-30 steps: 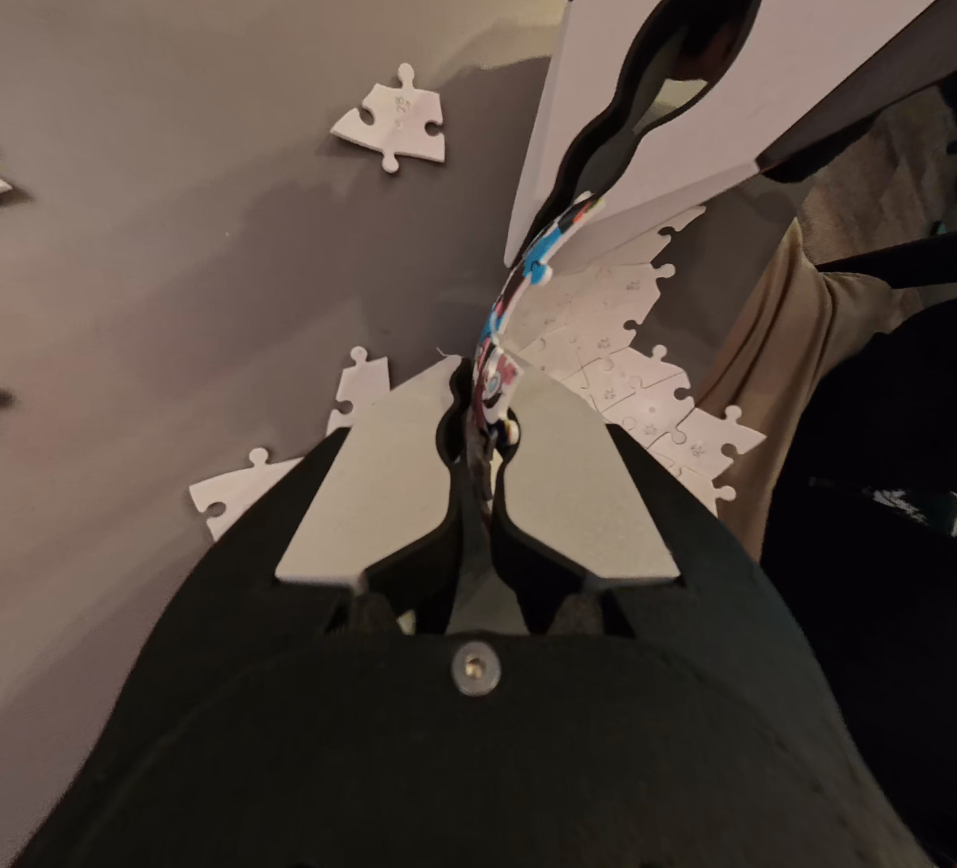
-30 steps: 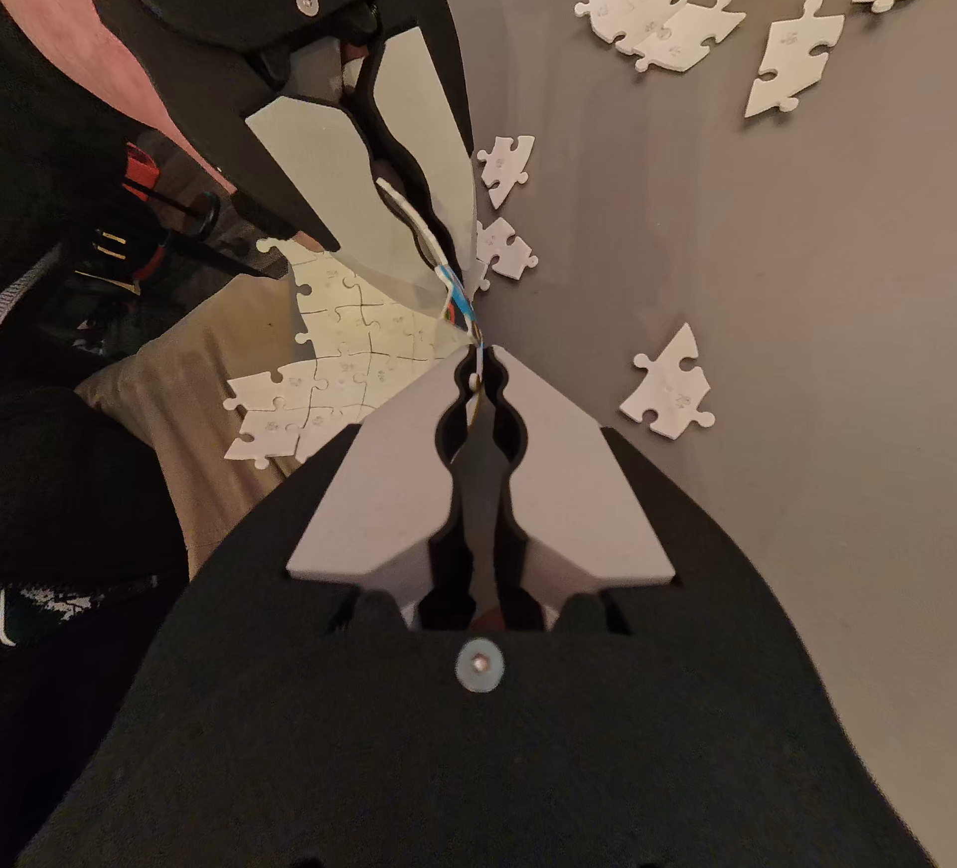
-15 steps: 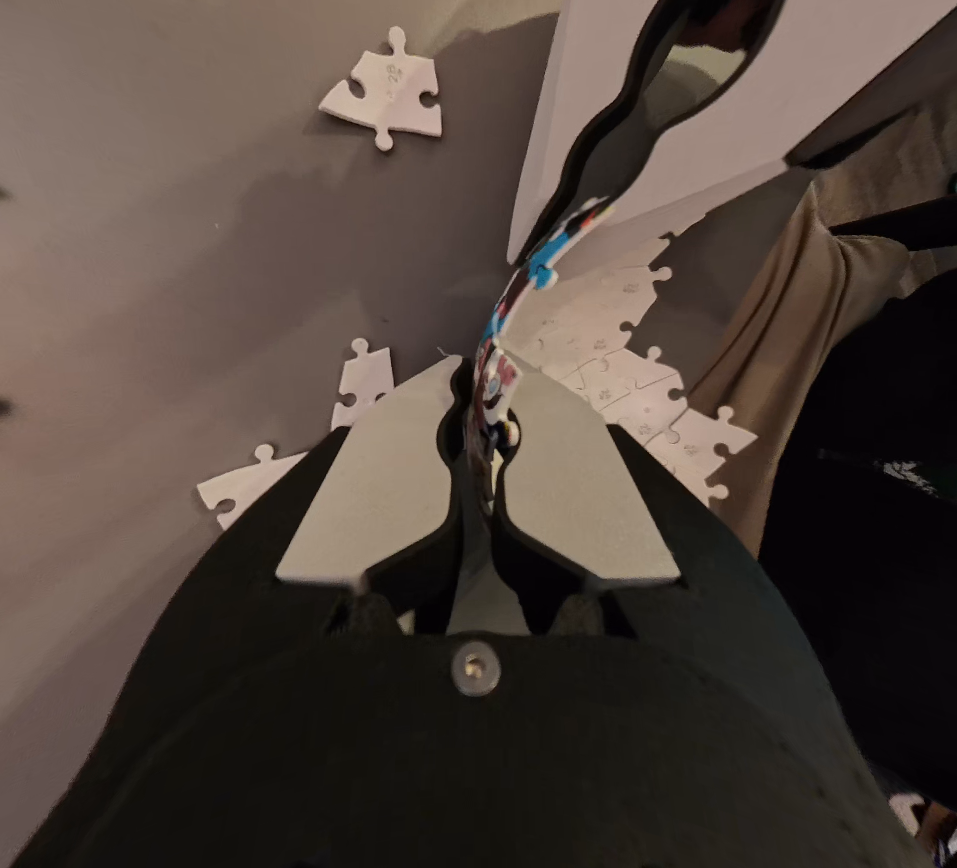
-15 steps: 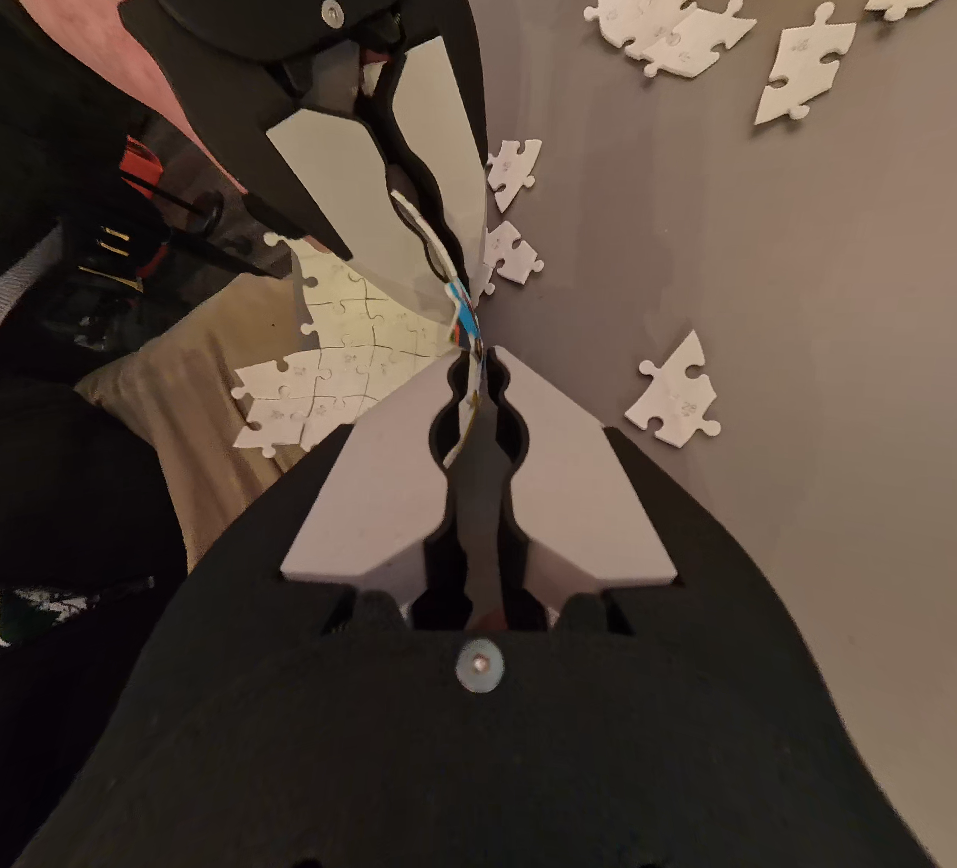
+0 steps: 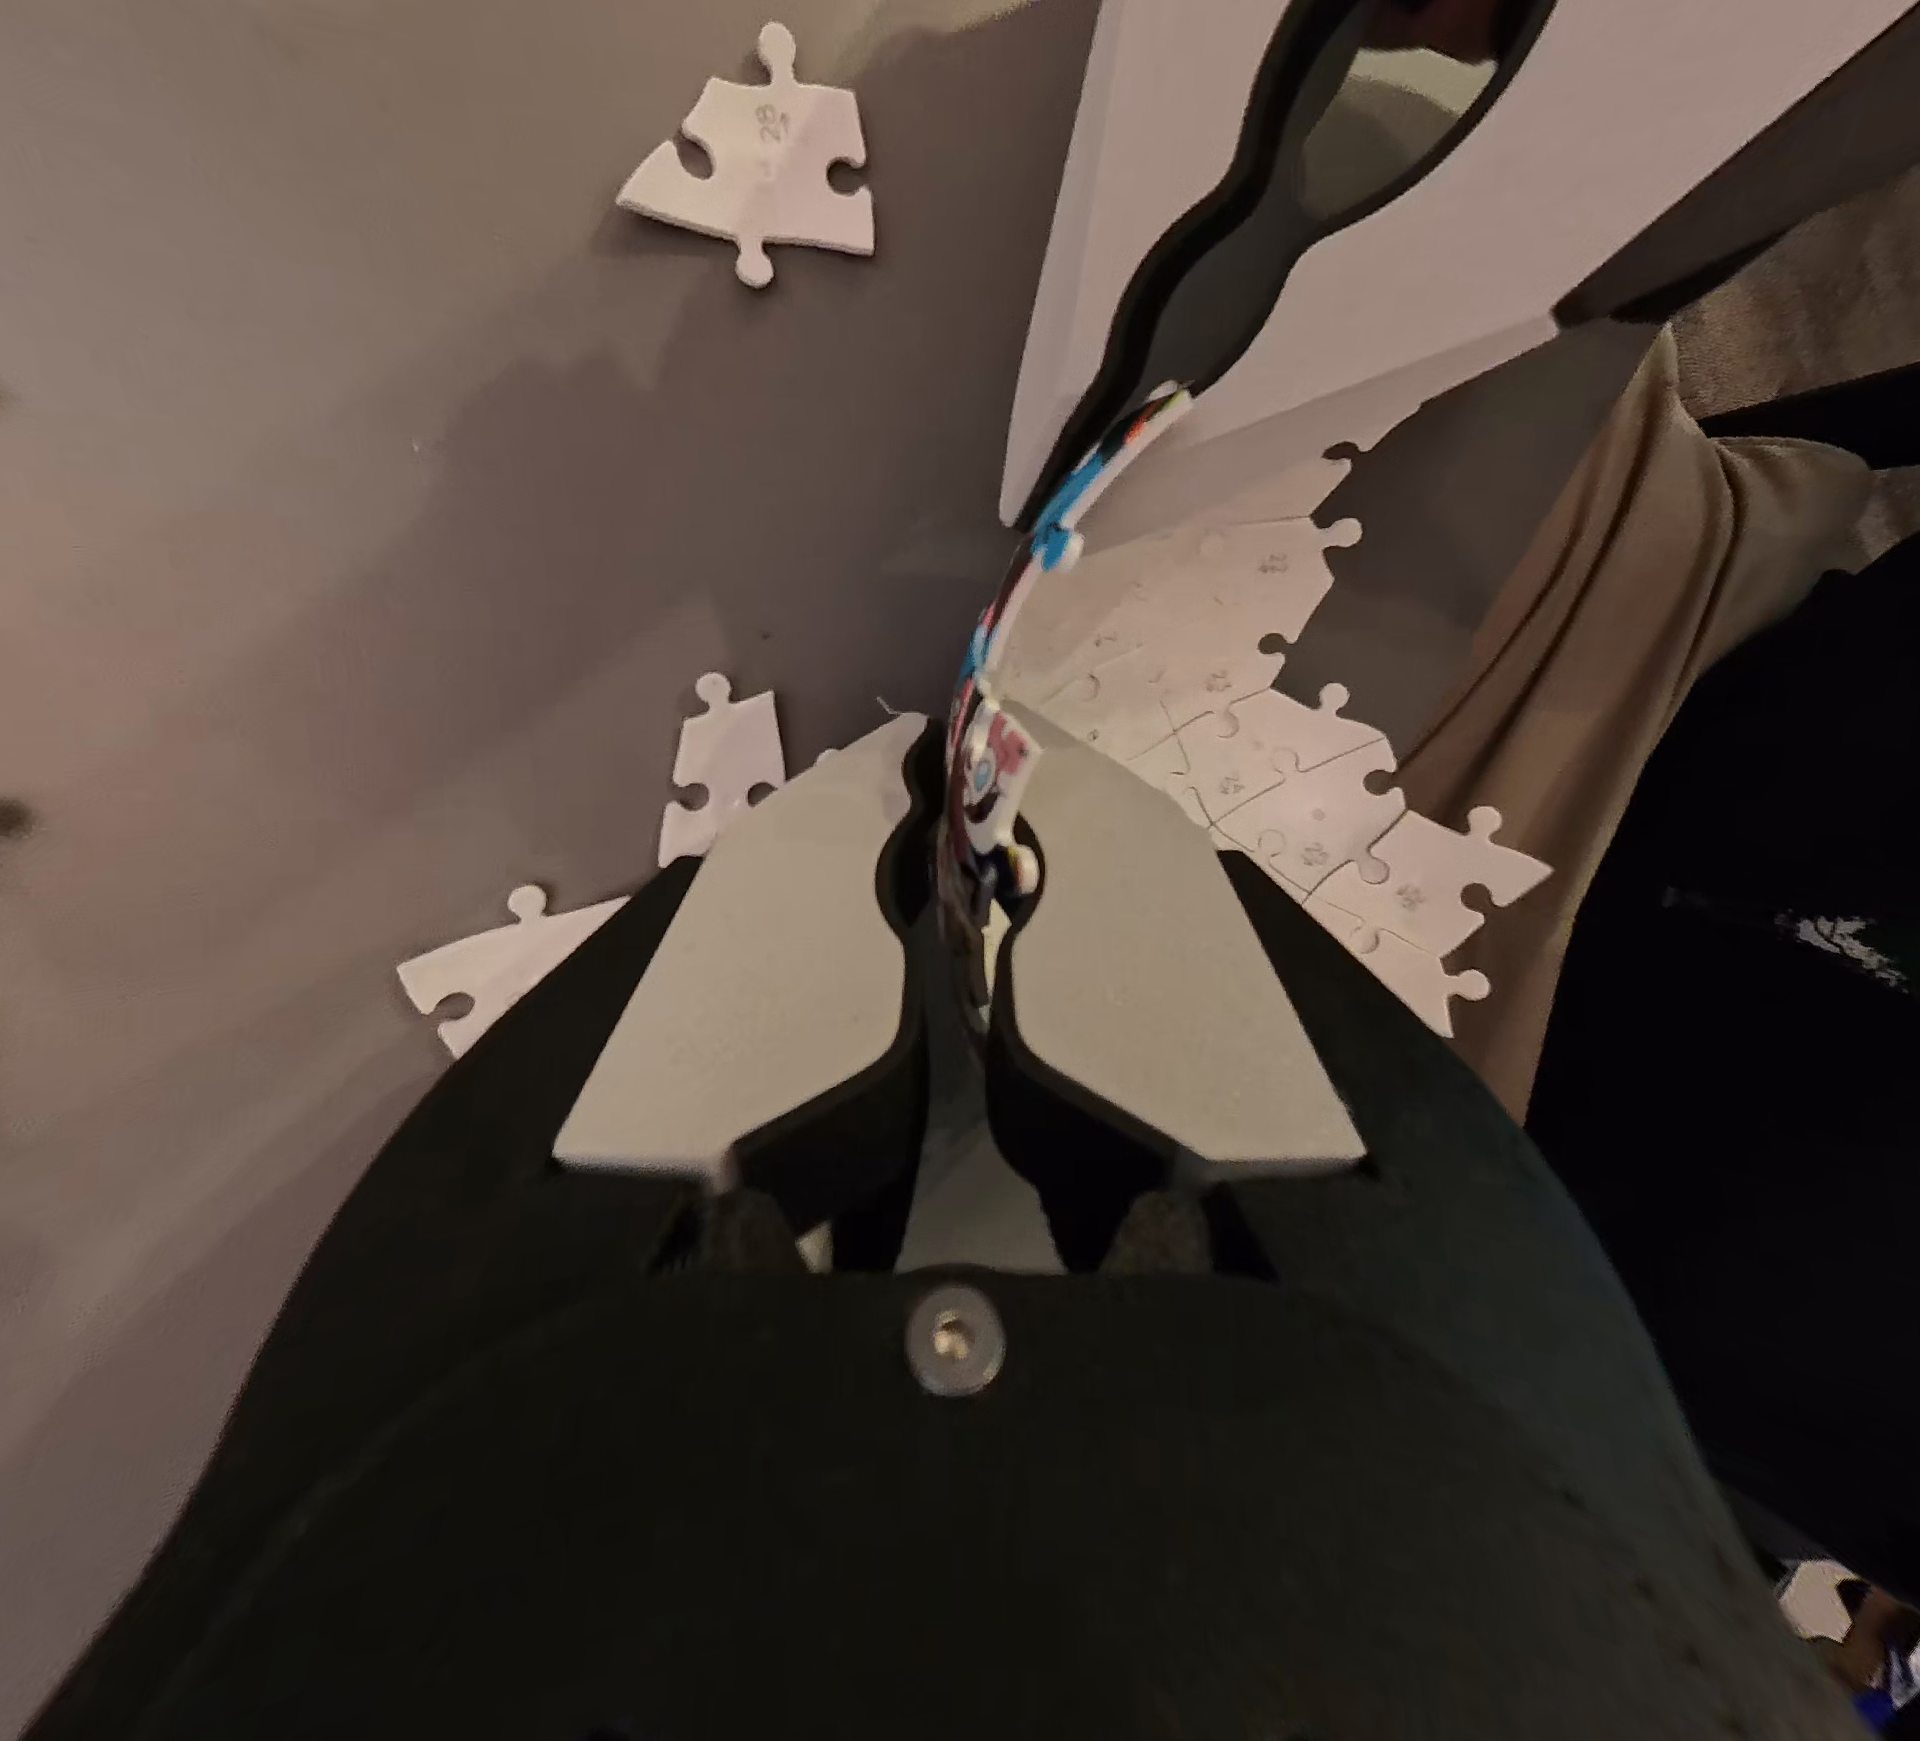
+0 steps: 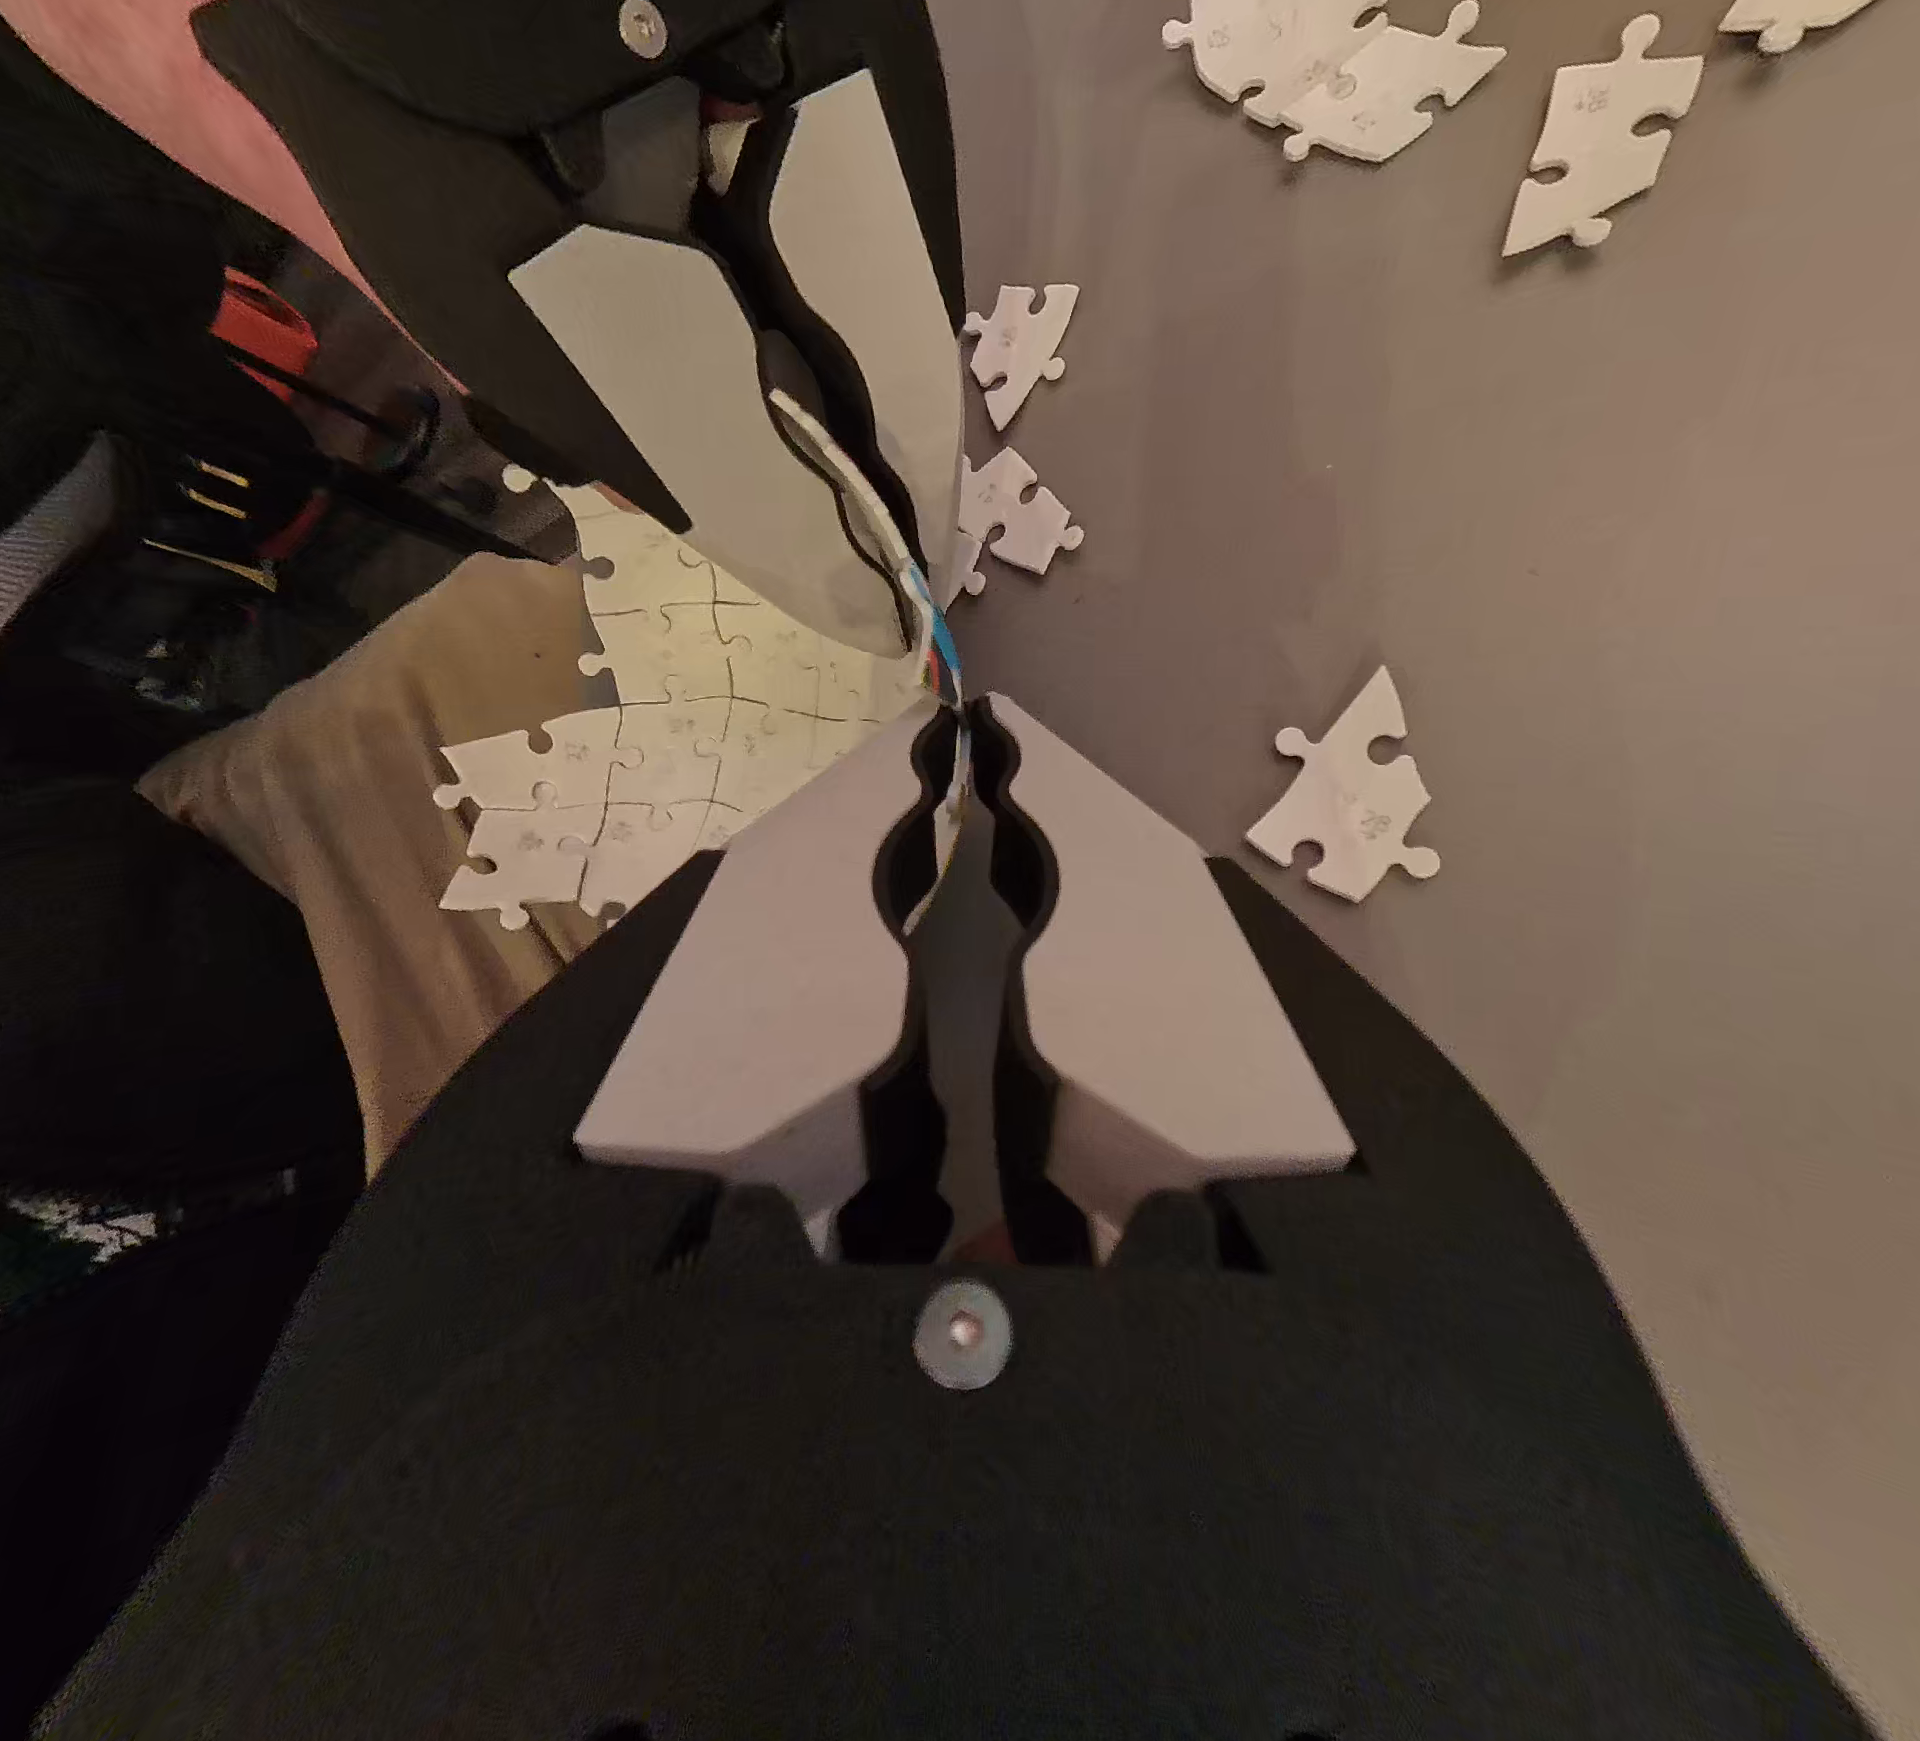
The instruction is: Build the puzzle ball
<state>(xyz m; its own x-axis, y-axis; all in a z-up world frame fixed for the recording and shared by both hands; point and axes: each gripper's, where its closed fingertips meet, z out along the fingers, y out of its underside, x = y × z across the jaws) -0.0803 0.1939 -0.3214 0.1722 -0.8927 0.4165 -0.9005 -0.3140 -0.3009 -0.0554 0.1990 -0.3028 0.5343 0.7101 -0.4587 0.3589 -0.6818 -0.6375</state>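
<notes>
you can see small printed numbers on the white backs of the loose puzzle pieces [image 6: 1345, 798] on the desk [image 6: 1558, 548] and on the joined curved section [image 5: 1278, 756]; nothing else carries writing.

Two grippers [image 6: 961, 725] [image 5: 971, 735], one joined curved puzzle section [image 6: 665, 715] and seven loose white pieces [image 6: 1345, 798] are counted on the table.
</notes>
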